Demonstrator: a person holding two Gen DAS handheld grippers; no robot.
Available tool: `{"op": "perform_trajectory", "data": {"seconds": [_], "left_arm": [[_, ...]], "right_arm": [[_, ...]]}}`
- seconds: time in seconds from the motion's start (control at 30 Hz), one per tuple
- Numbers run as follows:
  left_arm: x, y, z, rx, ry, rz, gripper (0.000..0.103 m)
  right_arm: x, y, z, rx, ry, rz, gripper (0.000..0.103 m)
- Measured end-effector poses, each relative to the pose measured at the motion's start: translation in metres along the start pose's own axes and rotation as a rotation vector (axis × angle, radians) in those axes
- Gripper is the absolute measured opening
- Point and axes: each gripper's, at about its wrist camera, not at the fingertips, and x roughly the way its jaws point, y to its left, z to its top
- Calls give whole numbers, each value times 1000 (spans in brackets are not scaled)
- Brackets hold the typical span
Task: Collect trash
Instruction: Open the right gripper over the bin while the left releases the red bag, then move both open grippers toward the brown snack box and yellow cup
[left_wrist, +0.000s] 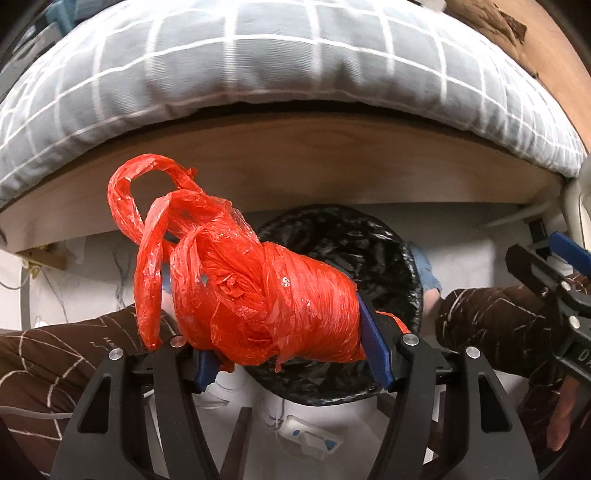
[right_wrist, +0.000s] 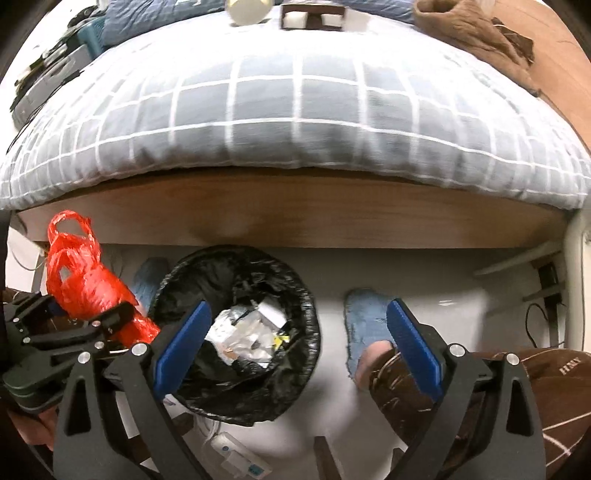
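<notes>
A crumpled red plastic bag (left_wrist: 258, 295) sits between the blue pads of my left gripper (left_wrist: 288, 354), which is shut on its bulky middle, with its handles sticking up and to the left. Behind and below it stands a round bin with a black liner (left_wrist: 369, 236). In the right wrist view my right gripper (right_wrist: 299, 349) is open wide with nothing between its fingers, hanging over the bin's right rim (right_wrist: 310, 306). Silvery and white wrappers (right_wrist: 247, 332) lie inside the bin. The red bag (right_wrist: 85, 284) and left gripper (right_wrist: 81, 306) are just left of the bin.
A bed with a grey checked quilt (right_wrist: 295, 122) and a wooden side board (right_wrist: 295, 218) overhangs the bin at the back. A person's legs in brown patterned trousers (right_wrist: 517, 398) and blue slippers (right_wrist: 365, 317) flank the bin. A small white box (right_wrist: 236, 458) lies on the white floor.
</notes>
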Motion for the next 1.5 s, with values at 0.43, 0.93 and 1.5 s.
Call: {"op": "perform_trajectory", "data": {"seconds": [0.43,0.93,1.5], "left_arm": [[7,-21,-2,29,4,-24,76],[-33,4,5,-30,-88,13,97],[-102,14,27,-47,-227,45,97]], "right_arm": [[-1,-11,-3,26,2,-13,92],[-17,-4,8,11,-26,11,92],[-70,-6,42,2,-149,11,92]]}}
